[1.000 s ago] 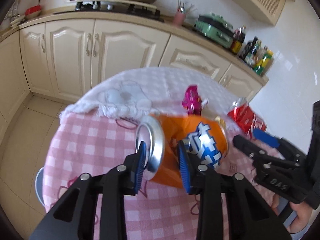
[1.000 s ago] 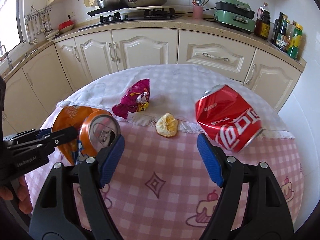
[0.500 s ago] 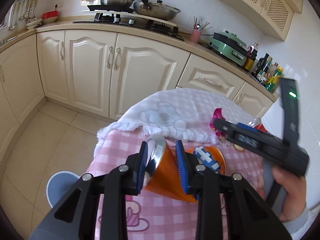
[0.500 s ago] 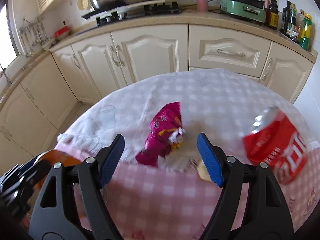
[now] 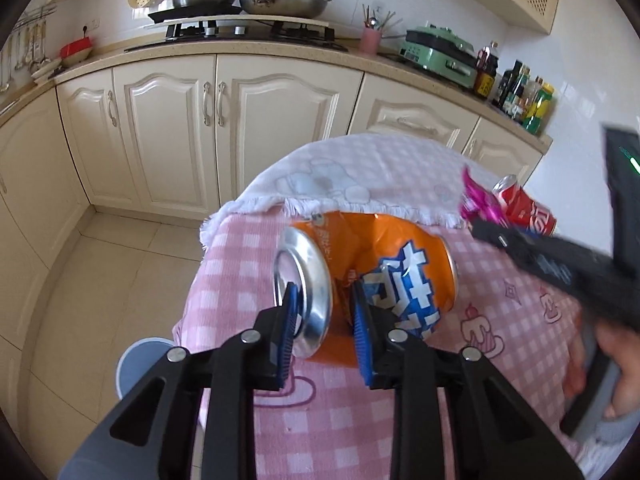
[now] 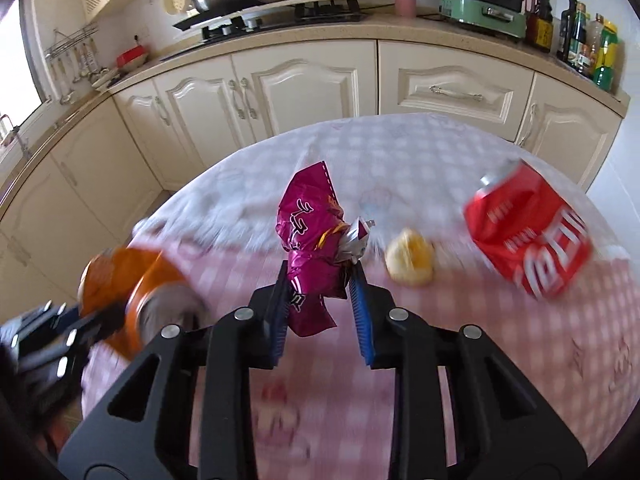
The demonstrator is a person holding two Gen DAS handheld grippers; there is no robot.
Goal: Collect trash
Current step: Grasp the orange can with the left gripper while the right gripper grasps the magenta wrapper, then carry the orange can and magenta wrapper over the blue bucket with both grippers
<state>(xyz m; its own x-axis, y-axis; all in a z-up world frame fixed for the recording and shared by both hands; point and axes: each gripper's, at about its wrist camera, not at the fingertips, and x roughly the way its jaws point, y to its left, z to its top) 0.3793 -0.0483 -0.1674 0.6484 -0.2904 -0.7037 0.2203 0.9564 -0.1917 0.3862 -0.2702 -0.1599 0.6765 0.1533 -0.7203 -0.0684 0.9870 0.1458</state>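
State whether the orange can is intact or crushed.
Crushed: the orange can has a deep dent folded into its side, with its silver end tilted sideways.

A crushed orange drink can [image 5: 384, 276] is lying at the left edge of the round cloth-covered bench [image 6: 440, 380]. A crumpled magenta foil wrapper [image 6: 312, 256] is sitting mid-bench, a small yellow peel scrap [image 6: 410, 256] just right of it, and a dented red cola can [image 6: 528, 236] is lying toward the right edge.
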